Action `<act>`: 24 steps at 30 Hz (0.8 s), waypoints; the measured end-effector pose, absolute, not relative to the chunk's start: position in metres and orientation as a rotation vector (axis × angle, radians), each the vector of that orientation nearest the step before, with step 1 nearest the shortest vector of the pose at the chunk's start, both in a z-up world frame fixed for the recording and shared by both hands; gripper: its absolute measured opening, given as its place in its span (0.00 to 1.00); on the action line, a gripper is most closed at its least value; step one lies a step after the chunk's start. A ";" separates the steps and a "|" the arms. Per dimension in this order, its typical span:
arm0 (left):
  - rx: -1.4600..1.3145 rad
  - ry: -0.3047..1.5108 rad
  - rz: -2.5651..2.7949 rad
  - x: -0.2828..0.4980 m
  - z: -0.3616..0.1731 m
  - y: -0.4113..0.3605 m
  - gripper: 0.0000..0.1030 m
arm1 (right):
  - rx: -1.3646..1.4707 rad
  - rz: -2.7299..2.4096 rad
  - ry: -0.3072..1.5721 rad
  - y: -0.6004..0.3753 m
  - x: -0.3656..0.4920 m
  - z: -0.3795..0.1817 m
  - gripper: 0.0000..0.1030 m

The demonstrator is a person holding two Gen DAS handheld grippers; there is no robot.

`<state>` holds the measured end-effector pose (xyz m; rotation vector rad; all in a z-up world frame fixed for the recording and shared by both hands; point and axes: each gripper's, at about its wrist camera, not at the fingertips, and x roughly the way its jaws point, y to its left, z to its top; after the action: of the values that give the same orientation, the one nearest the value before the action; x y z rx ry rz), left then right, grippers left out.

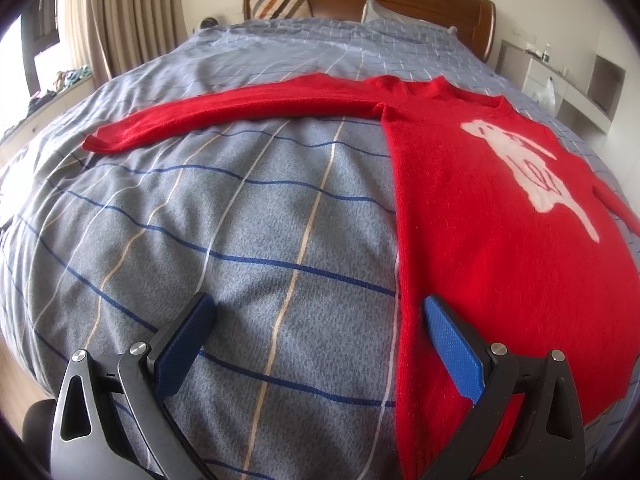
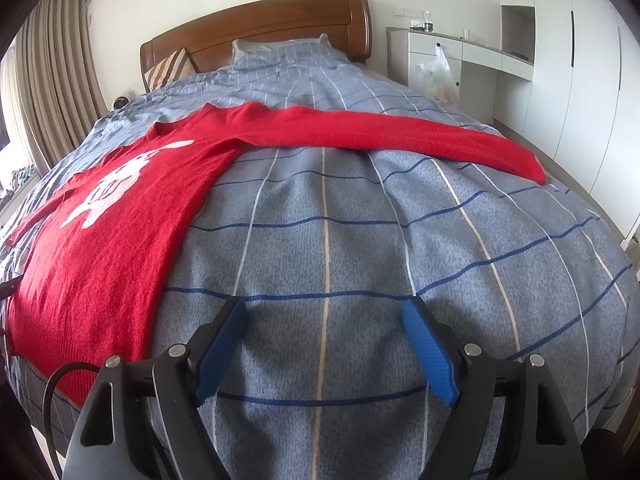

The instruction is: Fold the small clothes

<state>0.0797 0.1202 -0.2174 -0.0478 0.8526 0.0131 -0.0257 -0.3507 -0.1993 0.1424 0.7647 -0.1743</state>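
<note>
A red knitted sweater (image 1: 480,208) with a white animal figure lies flat on the bed, front up, both sleeves spread out sideways. My left gripper (image 1: 318,308) is open low over the bedcover, at the sweater's left hem corner. Its right fingertip (image 1: 434,312) is over the red knit; its left one is over the cover. In the right wrist view the same sweater (image 2: 120,220) lies to the left, one sleeve (image 2: 400,136) reaching far right. My right gripper (image 2: 324,312) is open over bare bedcover, just right of the hem, nothing between its pads.
The bed carries a grey-blue checked cover (image 2: 360,240), with pillows (image 2: 280,50) and a wooden headboard (image 2: 260,28) at the far end. Curtains (image 1: 120,12) hang on the left. White drawers with a plastic bag (image 2: 440,76) and wardrobes stand on the right.
</note>
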 end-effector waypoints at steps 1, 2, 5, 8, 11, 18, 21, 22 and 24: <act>-0.047 0.852 0.014 0.079 -0.217 0.120 1.00 | 0.142 -0.175 0.765 -0.351 -0.026 -0.199 0.78; -0.046 0.852 0.014 0.079 -0.217 0.120 1.00 | 0.142 -0.175 0.765 -0.351 -0.026 -0.199 0.78; -0.047 0.852 0.014 0.079 -0.217 0.119 1.00 | 0.143 -0.175 0.765 -0.351 -0.026 -0.199 0.78; -0.047 0.852 0.015 0.079 -0.217 0.119 1.00 | 0.142 -0.175 0.765 -0.351 -0.026 -0.199 0.78; -0.047 0.853 0.015 0.079 -0.217 0.120 1.00 | 0.142 -0.175 0.765 -0.351 -0.026 -0.199 0.78; -0.042 0.854 0.014 0.078 -0.216 0.118 1.00 | 0.141 -0.175 0.764 -0.351 -0.026 -0.199 0.78; -0.037 0.855 0.015 0.078 -0.215 0.118 1.00 | 0.141 -0.175 0.765 -0.351 -0.026 -0.199 0.78; -0.034 0.857 0.017 0.078 -0.215 0.117 1.00 | 0.141 -0.175 0.764 -0.351 -0.026 -0.199 0.78; -0.032 0.862 0.023 0.077 -0.212 0.117 1.00 | 0.141 -0.175 0.765 -0.351 -0.026 -0.199 0.78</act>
<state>0.0771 0.1168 -0.2123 -0.0319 0.8620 0.0228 -0.0259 -0.3506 -0.1994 0.1407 0.7645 -0.1750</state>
